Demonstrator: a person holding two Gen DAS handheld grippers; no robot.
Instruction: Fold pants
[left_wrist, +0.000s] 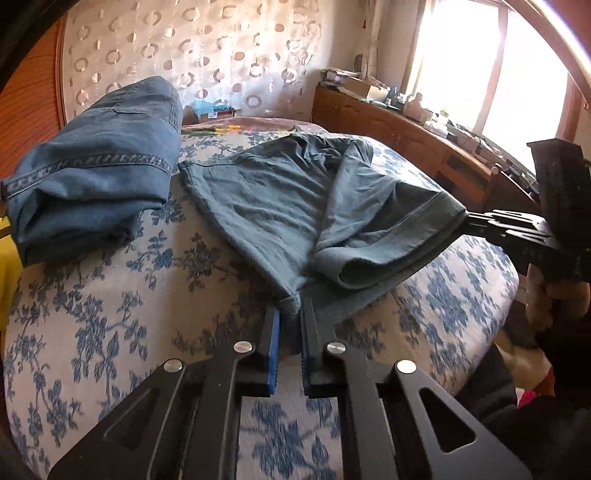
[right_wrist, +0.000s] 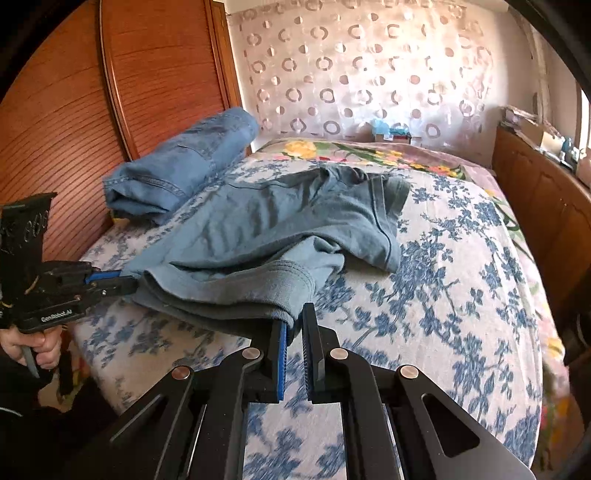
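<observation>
Both grippers pinch the leg hems of the teal pants (left_wrist: 280, 206): the left gripper (left_wrist: 290, 317) is clamped on one cuff at its fingertips, the right gripper (right_wrist: 293, 325) on the other. Ahead of both, the waist rests on the floral bedspread (right_wrist: 443, 288), probably anchoring the cloth so the legs can be carried over it. Folded jeans (left_wrist: 92, 166) lie beyond, left.

Pants (right_wrist: 280, 236) on bed (right_wrist: 461, 295), folded jeans (right_wrist: 181, 170) seemingly touching their left.
</observation>
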